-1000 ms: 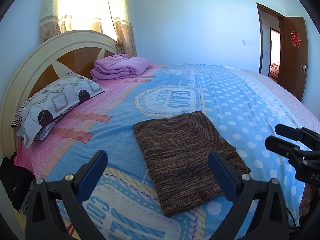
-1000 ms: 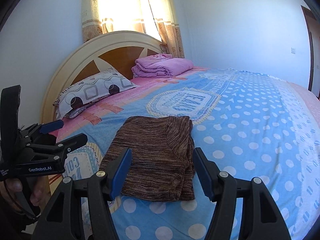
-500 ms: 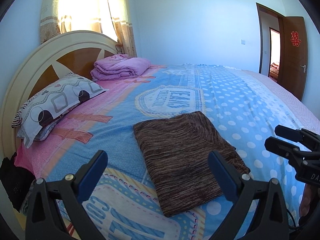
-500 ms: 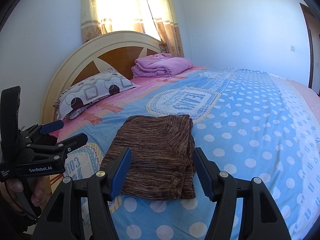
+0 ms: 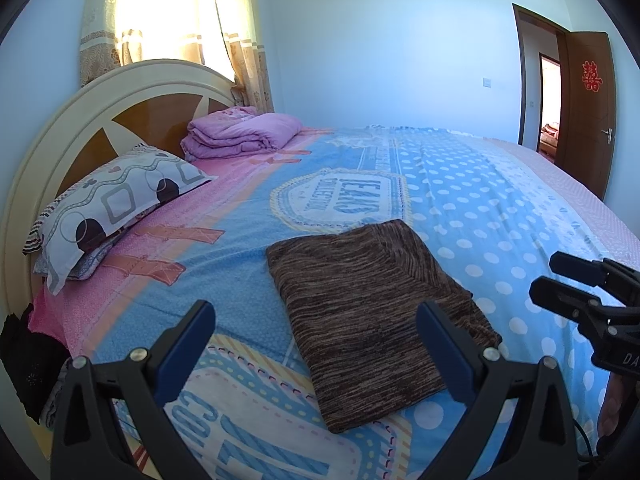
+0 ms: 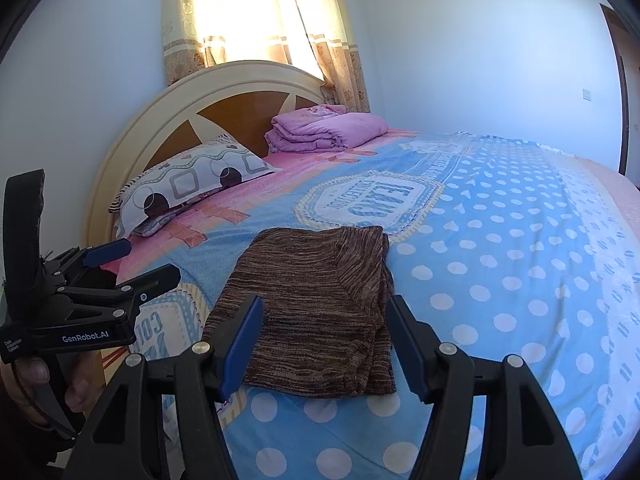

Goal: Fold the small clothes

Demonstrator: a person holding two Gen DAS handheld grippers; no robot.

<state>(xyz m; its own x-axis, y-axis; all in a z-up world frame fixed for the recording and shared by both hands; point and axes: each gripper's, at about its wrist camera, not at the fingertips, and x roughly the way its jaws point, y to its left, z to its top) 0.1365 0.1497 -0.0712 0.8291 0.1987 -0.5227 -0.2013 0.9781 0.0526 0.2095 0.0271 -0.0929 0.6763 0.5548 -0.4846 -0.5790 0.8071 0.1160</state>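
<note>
Brown garment (image 5: 372, 312) – folded flat on bed (image 5: 500, 208), unmoved; left gripper (image 5: 316, 344) and right gripper (image 6: 324, 340) apart, empty, unmoved – fold looks finished.

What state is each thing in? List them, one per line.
brown knit garment: folded into a flat rectangle, lying on the bedsheet.
left gripper: open, empty, above the bed.
right gripper: open, empty, above the garment's near edge.
pink quilt: folded, by the headboard.
pillow: lying at the head of the bed.
curtain: drawn, backlit.
door: open.
</note>
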